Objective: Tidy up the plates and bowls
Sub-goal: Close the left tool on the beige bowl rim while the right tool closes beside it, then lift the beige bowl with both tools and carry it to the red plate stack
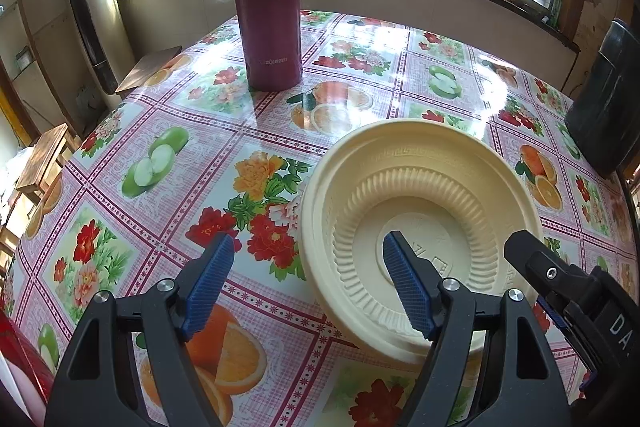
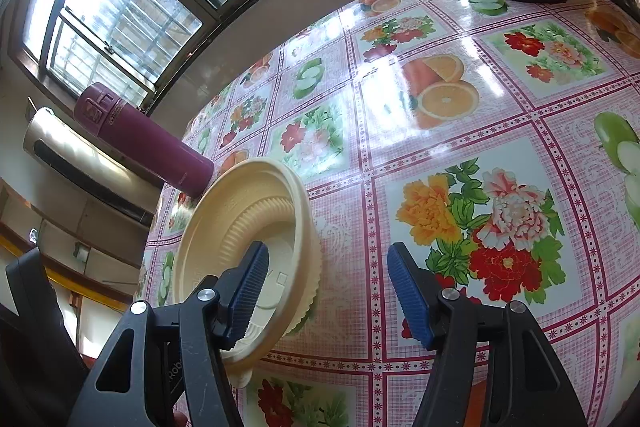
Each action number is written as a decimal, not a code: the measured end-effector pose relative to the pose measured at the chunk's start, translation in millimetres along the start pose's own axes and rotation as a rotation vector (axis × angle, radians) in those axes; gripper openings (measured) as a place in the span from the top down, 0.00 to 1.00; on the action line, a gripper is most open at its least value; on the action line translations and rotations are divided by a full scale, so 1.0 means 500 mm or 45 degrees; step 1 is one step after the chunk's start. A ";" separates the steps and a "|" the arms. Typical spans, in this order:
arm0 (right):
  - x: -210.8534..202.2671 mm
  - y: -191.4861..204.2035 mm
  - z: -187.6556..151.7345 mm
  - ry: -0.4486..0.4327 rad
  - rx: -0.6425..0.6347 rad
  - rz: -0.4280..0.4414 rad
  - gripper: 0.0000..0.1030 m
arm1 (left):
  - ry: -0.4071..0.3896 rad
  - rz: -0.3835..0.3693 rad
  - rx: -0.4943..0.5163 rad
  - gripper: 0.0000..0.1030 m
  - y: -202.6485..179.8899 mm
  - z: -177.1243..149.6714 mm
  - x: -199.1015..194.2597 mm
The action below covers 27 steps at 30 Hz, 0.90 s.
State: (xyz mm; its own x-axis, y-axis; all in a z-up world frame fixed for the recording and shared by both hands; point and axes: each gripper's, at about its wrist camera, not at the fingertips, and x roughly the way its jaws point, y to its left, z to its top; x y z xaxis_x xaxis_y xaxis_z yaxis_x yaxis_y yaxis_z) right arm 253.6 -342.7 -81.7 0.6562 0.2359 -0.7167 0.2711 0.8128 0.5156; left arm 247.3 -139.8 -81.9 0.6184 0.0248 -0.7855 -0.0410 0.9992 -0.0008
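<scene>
your left gripper [image 1: 308,255] has its fingers spread, one over the cream bowls [image 1: 420,211] stacked on the flowered tablecloth [image 1: 160,131], gripping nothing. your right gripper [image 2: 328,265] is likewise spread at the stack's right rim. the purple flask [image 1: 268,7] stands far left.

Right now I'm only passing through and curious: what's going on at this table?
A person holds two grippers over a cream plastic bowl on the flowered tablecloth. The left gripper and right gripper are both open, straddling opposite sides of its rim, gripping nothing. A purple flask stands behind.
</scene>
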 end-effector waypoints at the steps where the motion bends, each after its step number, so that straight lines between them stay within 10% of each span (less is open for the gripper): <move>1: 0.001 0.000 0.000 0.000 0.001 0.000 0.39 | 0.001 0.000 0.001 0.25 0.000 -0.001 0.001; 4: 0.004 0.001 -0.001 0.005 0.001 0.000 0.42 | 0.018 -0.009 -0.003 0.26 0.000 -0.003 0.009; 14: 0.008 0.013 -0.008 0.008 -0.041 0.017 0.80 | 0.081 -0.099 0.001 0.75 -0.002 -0.008 0.028; 27: -0.046 0.020 -0.025 0.009 -0.031 0.062 0.89 | 0.059 -0.140 0.007 0.82 0.014 -0.029 -0.031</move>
State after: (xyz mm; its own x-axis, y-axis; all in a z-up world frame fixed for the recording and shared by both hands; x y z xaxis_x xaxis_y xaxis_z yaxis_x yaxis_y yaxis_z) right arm 232.4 -333.0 -65.9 0.6630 0.2795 -0.6945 0.2217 0.8128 0.5387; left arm 226.2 -133.6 -78.8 0.5821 -0.0866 -0.8085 0.0296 0.9959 -0.0854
